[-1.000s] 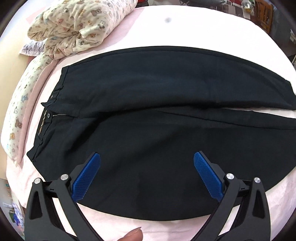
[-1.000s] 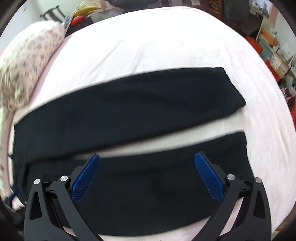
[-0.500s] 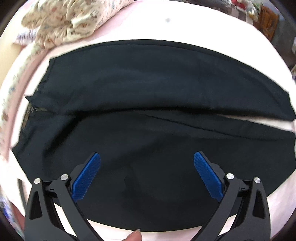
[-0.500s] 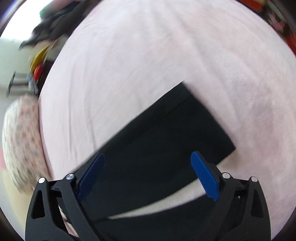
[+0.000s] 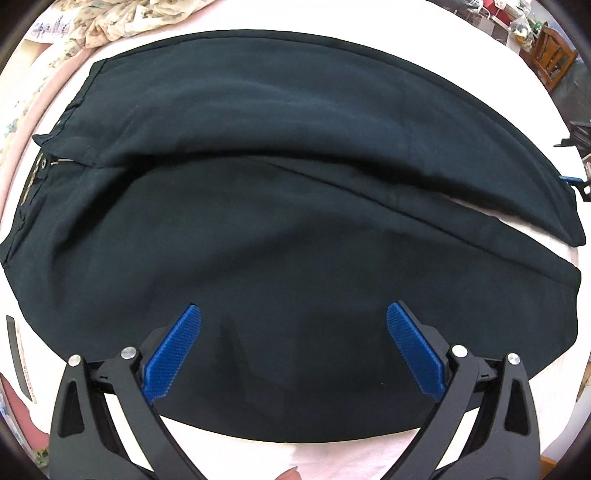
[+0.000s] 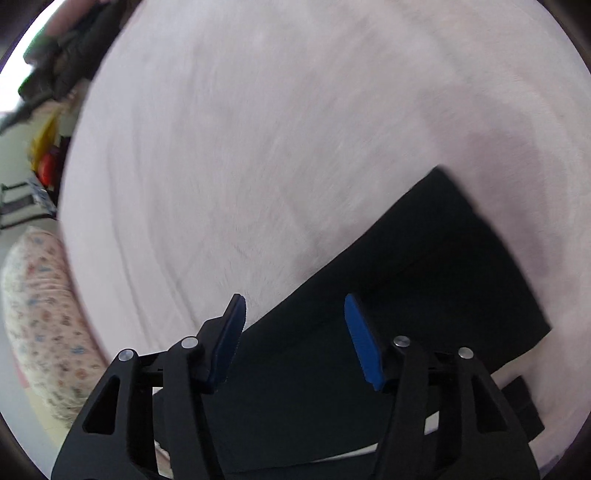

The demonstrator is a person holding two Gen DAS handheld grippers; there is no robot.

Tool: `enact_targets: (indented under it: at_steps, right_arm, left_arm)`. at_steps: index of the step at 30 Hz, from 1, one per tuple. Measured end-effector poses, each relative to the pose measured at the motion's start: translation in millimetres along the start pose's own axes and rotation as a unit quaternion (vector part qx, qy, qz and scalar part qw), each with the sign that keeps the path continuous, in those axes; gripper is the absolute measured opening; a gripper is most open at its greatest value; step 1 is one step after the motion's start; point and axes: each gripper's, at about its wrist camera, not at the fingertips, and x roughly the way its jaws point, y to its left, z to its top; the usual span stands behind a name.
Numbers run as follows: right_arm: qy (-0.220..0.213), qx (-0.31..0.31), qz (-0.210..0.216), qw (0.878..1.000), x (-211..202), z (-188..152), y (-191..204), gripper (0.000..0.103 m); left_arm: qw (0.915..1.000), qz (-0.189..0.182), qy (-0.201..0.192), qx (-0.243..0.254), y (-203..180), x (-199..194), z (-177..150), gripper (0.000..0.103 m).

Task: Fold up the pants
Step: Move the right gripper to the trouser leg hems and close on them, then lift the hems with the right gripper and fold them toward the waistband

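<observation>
The black pants (image 5: pixel 280 229) lay spread flat on a pale pink bed sheet (image 6: pixel 258 147), a soft, faintly napped cloth that showed long shallow creases. The fabric of the pants was matte and smooth, with only gentle ripples across the thigh. In the left wrist view the waistband (image 5: pixel 33 177) sat at the left, its fly open enough to show a small metal button and a strip of patterned lining, and the two legs ran off to the right, the far one overlapping the near one along a raised seam before a thin wedge of sheet opened between them near the hems.

The left gripper (image 5: pixel 293 343) hung over the near leg with its jaws spread wide and nothing between them. Its blue pads (image 5: pixel 171 360) were ribbed and wedge-shaped, mounted on black angular fingers with silver pivot pins. A fingertip (image 5: pixel 290 474) showed at the bottom edge.

The right gripper (image 6: pixel 295 339) hovered above the far leg's end, where the square-cut hem (image 6: pixel 491 236) lay at an angle on the sheet. Its jaws had just been closing and stood about half apart; the leg's long edge ran beneath the gap, but the pads (image 6: pixel 364 343) did not appear to press on the cloth. This view was blurred.

A rumpled cream quilt (image 5: pixel 122 18) printed with small figures lay bunched beyond the waistband, and a wooden chair (image 5: pixel 554 62) stood off the bed's far corner.
</observation>
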Motion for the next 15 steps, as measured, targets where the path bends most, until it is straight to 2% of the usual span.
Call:
enact_targets:
  at_steps: [2, 6, 8, 10, 12, 13, 15]
  right_arm:
    - [-0.001, -0.004, -0.053, 0.999, 14, 2, 28, 0.059]
    - [-0.006, -0.016, -0.146, 0.989, 30, 2, 59, 0.057]
    - [-0.019, -0.030, -0.184, 0.982, 34, -3, 70, 0.047]
    - [-0.036, -0.034, -0.189, 0.981, 33, -8, 71, 0.038]
    - [-0.046, -0.026, -0.174, 0.983, 31, -15, 63, 0.026]
    - [-0.047, -0.014, -0.155, 0.987, 27, -14, 55, 0.021]
    - [-0.043, 0.005, -0.122, 0.992, 23, -17, 42, 0.015]
  left_arm:
    - [1.0000, -0.002, 0.002, 0.006, -4, 0, 0, 0.101]
    - [0.9999, -0.001, 0.007, 0.014, -7, 3, -2, 0.101]
    - [0.9999, -0.002, 0.010, 0.012, -7, 4, -5, 0.101]
    - [0.9999, -0.008, 0.012, -0.001, -2, 5, -4, 0.101]
    - [0.9996, -0.019, 0.013, -0.018, 3, 4, -2, 0.101]
    - [0.9991, -0.027, 0.017, -0.027, 6, 4, -1, 0.101]
    - [0.9981, -0.040, 0.021, -0.042, 12, 4, 2, 0.101]
